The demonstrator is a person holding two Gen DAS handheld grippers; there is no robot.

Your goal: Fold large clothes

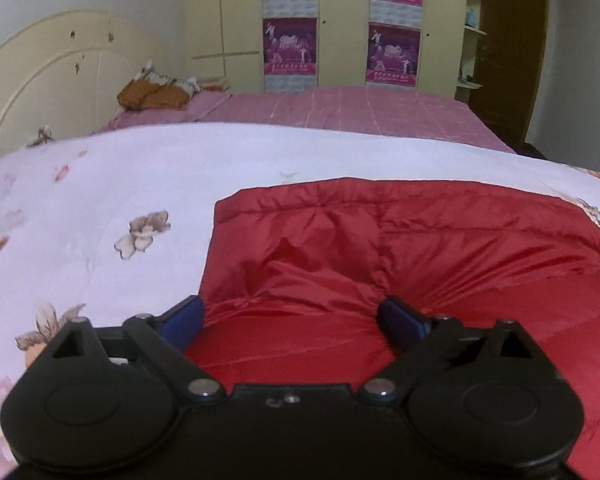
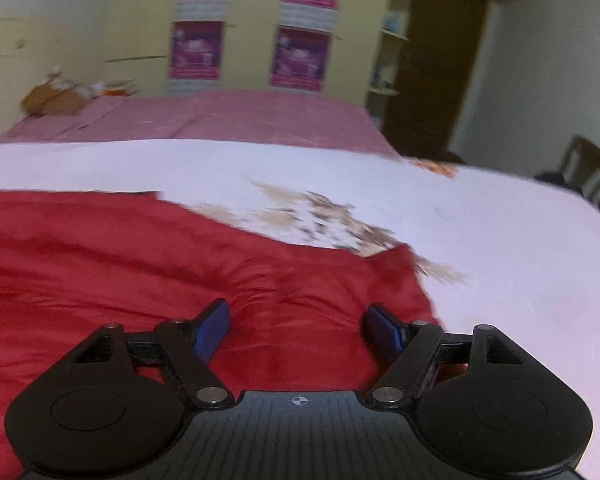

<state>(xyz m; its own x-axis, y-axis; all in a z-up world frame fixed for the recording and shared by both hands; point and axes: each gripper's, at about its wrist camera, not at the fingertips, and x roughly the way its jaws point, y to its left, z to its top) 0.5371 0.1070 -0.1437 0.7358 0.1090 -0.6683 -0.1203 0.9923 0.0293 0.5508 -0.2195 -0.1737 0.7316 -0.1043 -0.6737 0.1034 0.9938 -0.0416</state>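
A red quilted padded garment (image 1: 380, 248) lies spread on a white floral quilt (image 1: 100, 184). My left gripper (image 1: 292, 312) is open just above the garment's left part, near its left edge, with nothing between the blue pads (image 1: 188, 316). In the right wrist view the same red garment (image 2: 140, 264) fills the left and middle, and its right edge ends near the right pad. My right gripper (image 2: 296, 320) is open and empty over that right part. This view is blurred.
A pink bedsheet (image 1: 340, 112) lies beyond the quilt, with an orange and floral bundle (image 1: 156, 92) by the cream headboard (image 1: 52, 76). A wardrobe with purple posters (image 1: 292, 52) and a brown door (image 1: 508, 48) stand behind. A wooden chair (image 2: 588, 168) is at the right.
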